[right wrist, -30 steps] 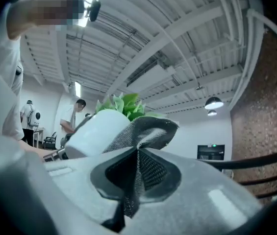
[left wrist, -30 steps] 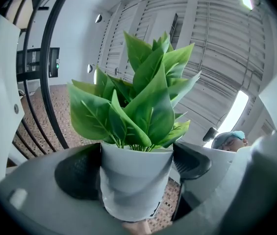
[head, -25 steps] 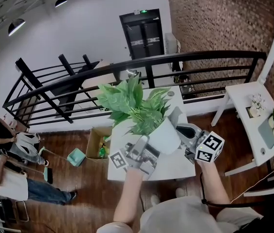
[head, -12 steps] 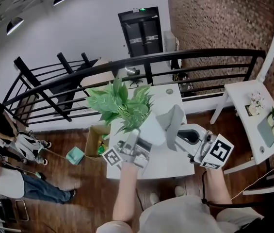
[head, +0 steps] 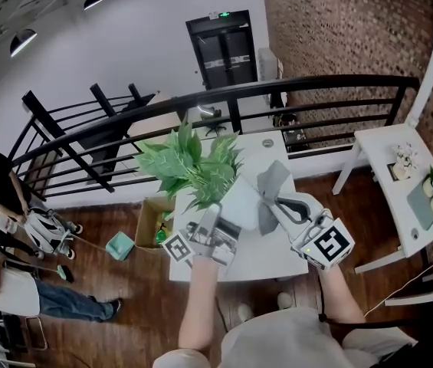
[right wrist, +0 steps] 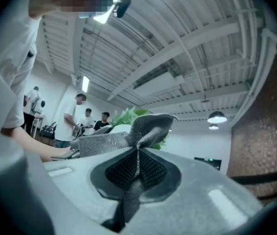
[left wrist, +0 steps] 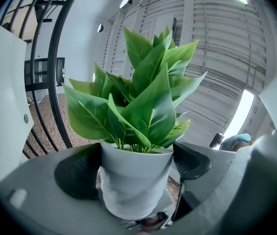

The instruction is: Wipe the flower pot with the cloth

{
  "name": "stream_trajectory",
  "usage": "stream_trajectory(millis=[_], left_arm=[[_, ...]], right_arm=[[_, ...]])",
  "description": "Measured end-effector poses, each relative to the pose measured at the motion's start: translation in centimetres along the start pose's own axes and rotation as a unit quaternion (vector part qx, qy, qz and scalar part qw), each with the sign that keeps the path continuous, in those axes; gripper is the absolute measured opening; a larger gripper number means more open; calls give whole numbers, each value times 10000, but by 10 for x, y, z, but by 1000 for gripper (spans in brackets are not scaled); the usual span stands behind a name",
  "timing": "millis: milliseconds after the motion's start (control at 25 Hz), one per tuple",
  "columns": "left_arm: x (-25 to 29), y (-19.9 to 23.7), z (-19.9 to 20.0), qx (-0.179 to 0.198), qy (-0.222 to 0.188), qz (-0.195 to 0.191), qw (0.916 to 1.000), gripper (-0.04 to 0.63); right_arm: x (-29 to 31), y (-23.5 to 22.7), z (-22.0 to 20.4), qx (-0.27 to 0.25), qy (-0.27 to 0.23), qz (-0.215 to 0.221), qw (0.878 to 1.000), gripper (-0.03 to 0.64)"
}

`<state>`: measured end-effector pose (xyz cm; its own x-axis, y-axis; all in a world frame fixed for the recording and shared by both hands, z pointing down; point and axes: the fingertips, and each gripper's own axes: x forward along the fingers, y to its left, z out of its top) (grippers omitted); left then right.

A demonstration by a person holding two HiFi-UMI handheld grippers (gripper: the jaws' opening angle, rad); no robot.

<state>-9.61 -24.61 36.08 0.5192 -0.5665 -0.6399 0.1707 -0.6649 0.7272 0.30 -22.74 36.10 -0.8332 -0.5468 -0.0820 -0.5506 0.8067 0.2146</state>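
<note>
A white flower pot [head: 241, 202] with a green leafy plant [head: 189, 163] is lifted above the white table [head: 266, 255] and tilted. My left gripper [head: 227, 222] is shut on it. In the left gripper view both pads [left wrist: 77, 177] press the sides of the pot [left wrist: 133, 180]. My right gripper [head: 275, 203] is shut on a grey cloth [head: 270, 190], which hangs beside the pot's right side; whether it touches the pot I cannot tell. In the right gripper view the cloth [right wrist: 145, 131] is pinched between the jaws of the right gripper [right wrist: 137, 168], with leaves [right wrist: 128, 115] behind it.
A black railing [head: 224, 98] runs behind the table. A second white table [head: 385, 156] with flowers stands at the right. A cardboard box [head: 151, 225] sits on the wood floor at the left, near seated people [head: 1, 198].
The pot and plant have shifted left in the left gripper. The right gripper has rolled and lifted the cloth up beside the pot; its marker cube now faces the camera.
</note>
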Motion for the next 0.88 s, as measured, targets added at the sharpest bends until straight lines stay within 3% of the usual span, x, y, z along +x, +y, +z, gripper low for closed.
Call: stream_trajectory(millis=[160, 280, 560, 880], left_arm=[[2, -5, -4, -102, 59, -101, 9999, 489], [-2, -8, 0, -194, 9, -143, 9997, 489], [-3, -1, 6, -176, -166, -146, 9996, 489], [-7, 8, 16, 185, -313, 102, 9993, 489]], right_arm=[[0, -18, -40, 549, 305, -180, 9979, -3], [7, -6, -48, 1240, 47, 24, 9923, -3], [14, -6, -87, 3092, -287, -91, 9505, -3], [12, 13, -66, 4067, -964, 456, 9073, -3]])
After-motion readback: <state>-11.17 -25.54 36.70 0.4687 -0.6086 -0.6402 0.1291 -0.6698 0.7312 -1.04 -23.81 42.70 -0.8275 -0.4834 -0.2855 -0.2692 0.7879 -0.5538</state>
